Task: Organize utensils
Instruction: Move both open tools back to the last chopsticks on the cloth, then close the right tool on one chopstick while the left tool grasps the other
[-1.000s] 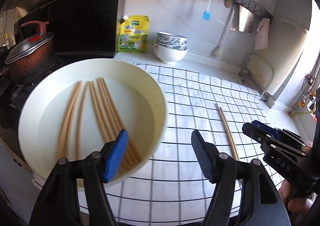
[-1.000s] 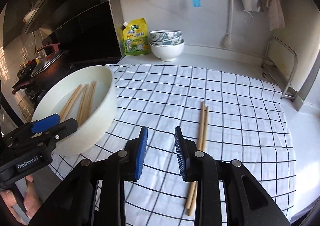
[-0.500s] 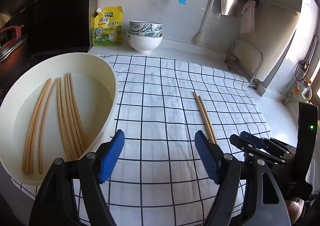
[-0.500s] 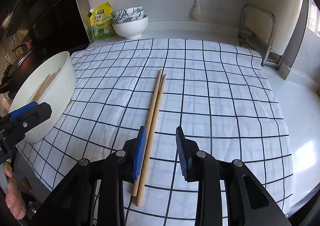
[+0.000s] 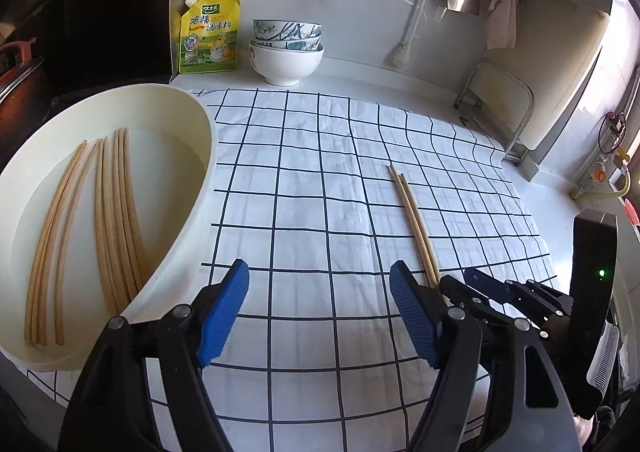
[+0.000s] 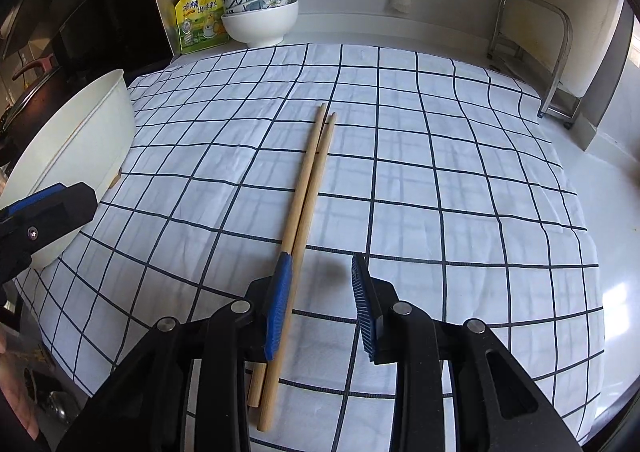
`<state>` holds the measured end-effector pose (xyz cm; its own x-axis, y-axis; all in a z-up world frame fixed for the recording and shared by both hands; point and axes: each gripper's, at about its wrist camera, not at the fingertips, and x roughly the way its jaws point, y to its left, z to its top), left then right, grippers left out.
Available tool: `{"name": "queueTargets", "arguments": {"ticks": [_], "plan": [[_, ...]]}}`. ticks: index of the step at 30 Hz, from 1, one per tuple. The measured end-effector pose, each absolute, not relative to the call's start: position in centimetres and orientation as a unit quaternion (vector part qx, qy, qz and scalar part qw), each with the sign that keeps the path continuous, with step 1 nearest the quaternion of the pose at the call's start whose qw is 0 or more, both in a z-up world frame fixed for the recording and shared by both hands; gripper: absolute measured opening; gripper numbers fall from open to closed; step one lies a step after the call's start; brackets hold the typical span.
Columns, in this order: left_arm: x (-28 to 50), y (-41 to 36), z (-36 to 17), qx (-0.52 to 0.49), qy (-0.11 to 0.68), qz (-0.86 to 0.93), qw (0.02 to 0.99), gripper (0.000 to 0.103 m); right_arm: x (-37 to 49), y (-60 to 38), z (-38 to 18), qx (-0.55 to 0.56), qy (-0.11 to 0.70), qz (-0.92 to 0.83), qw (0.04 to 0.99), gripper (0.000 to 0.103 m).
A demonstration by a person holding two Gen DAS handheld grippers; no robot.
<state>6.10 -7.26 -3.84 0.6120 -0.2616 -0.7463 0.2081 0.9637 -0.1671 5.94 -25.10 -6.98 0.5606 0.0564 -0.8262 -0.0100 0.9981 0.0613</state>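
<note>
At nine o'clock, one cream basin (image 5: pixel 200 156) holds about eight chopsticks (image 5: pixel 116 212). The left gripper (image 5: pixel 318 312) hovers, jaws wide apart. At centre, two loose chopsticks (image 6: pixel 306 188) lie on the checked cloth (image 6: pixel 440 172); the right gripper (image 6: pixel 320 304), jaws apart, is lowered over their near ends.

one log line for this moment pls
left tongs: open, empty | right tongs: open over chopstick pair on cloth | basin: chopsticks inside

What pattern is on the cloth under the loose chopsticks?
White cloth with a dark grid of squares, clearest in the right wrist view.
</note>
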Motion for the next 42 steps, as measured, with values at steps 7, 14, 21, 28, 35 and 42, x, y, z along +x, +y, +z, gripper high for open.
{"name": "queueTargets", "arguments": {"ticks": [7, 14, 21, 28, 35, 42], "plan": [[6.2, -7.7, -4.3, -0.03, 0.426, -0.133, 0.894, 0.072, 6.1, -24.4, -7.3, 0.011, 0.473, 0.024, 0.881, 0.029], [6.1, -8.5, -4.6, -0.027, 0.43, -0.133, 0.892, 0.079, 6.2, -24.0, -7.4, 0.003, 0.472, 0.034, 0.881, 0.01], [6.4, -10.4, -5.5, -0.015, 0.441, -0.136, 0.887, 0.081, 6.1, -25.8, -7.5, 0.02, 0.471, 0.037, 0.881, 0.007], [7.3, -12.9, -6.9, 0.003, 0.451, -0.135, 0.882, 0.086, 5.3, -29.7, -7.5, 0.063, 0.467, 0.011, 0.882, 0.006], [8.3, -15.3, -8.1, 0.024, 0.459, -0.13, 0.879, 0.086, 4.5, -32.7, -7.5, 0.085, 0.465, -0.01, 0.881, 0.006], [9.3, -16.4, -8.9, 0.038, 0.462, -0.116, 0.878, 0.087, 4.4, -32.8, -7.2, 0.087, 0.462, -0.002, 0.883, 0.019]]}}
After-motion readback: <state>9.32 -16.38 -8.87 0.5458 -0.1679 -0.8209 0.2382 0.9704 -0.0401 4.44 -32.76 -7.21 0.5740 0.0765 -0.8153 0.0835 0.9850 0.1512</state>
